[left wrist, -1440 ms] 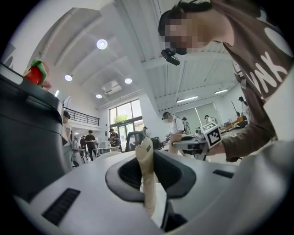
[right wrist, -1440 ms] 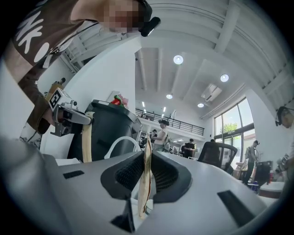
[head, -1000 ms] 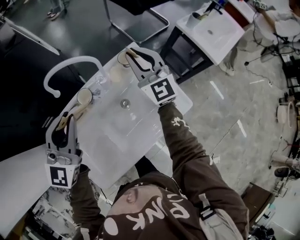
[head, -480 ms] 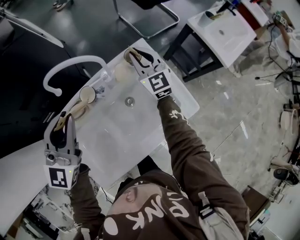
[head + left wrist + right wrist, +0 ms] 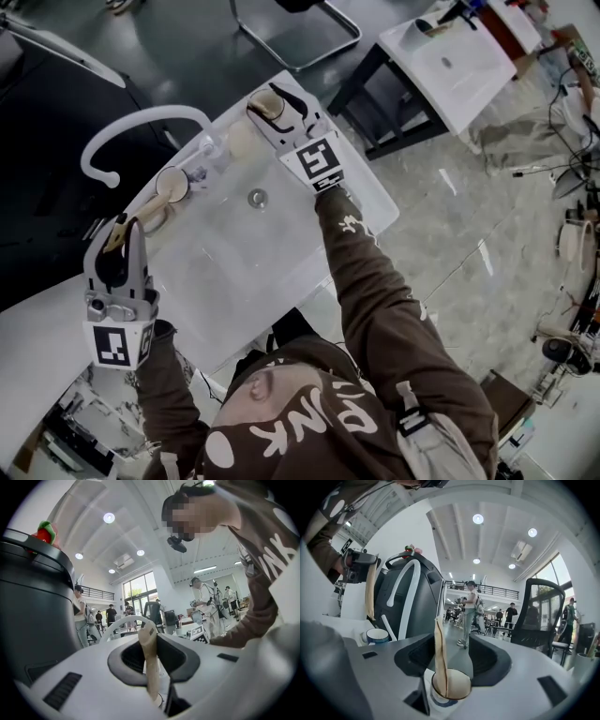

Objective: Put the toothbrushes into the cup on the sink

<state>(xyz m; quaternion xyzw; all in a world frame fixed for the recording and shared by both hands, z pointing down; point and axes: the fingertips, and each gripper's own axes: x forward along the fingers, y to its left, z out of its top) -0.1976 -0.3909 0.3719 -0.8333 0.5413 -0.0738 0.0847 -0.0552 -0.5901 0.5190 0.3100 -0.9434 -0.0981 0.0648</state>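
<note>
**Sink** (image 5: 225, 272): white and set slantwise in the head view. The open basin around the drain (image 5: 256, 198) is the free room between the two grippers.

**Far cup** (image 5: 451, 686): at 12 o'clock from the drain, on the sink's far corner and close to its edge. Dark floor and a chair frame (image 5: 309, 37) lie past it, at 12 to 1 o'clock.

**Right gripper** (image 5: 457, 651): over the far cup, with its jaws opening. A toothbrush (image 5: 439, 653) stands in the cup between them, near the left jaw, and the pads are not pressing it.

**Near cup** (image 5: 172, 185): on the rim at 9 o'clock from the drain, just beside the faucet base.

**Faucet** (image 5: 141, 127): a white arc at 10 o'clock, curving out past the sink's left edge. It stands between the two cups.

**Left gripper** (image 5: 122, 232): at 8 o'clock, at the sink's left edge and near the near cup. Its jaws are closed on a second toothbrush (image 5: 150, 663), whose end sticks out past the tips.

**Second sink** (image 5: 450, 66): at 2 o'clock, well apart.
</note>
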